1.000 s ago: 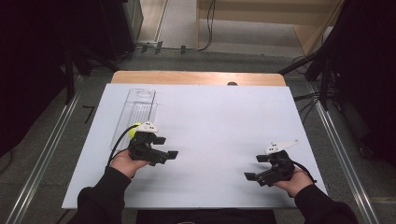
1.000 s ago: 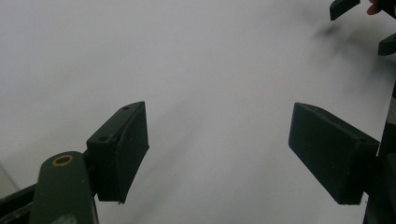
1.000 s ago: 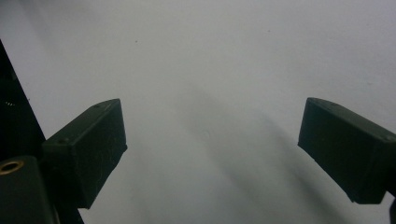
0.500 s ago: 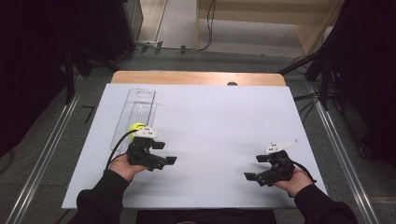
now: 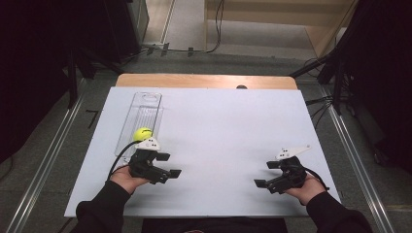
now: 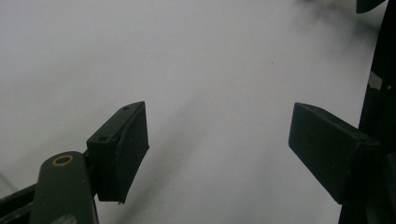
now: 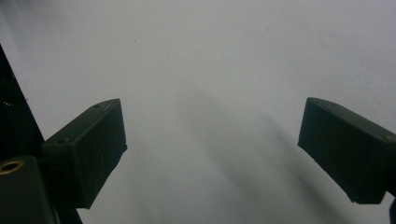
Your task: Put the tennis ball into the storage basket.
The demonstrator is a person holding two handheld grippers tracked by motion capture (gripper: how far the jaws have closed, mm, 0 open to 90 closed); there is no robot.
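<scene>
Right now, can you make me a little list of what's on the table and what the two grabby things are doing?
table: white board on a wooden top
ball: yellow-green ball in the near end of the clear tray
tray place: left side of the board, lying lengthways
left gripper: fingers apart, nothing between them, just in front of the ball
right gripper: fingers apart, nothing between them, at the near right of the board

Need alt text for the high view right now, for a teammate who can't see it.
Two hand-held grippers hover over a white table, jaws open with nothing between them: the left gripper just in front of a yellow-green ball in a clear tray, the right gripper near the table's right front.
</scene>
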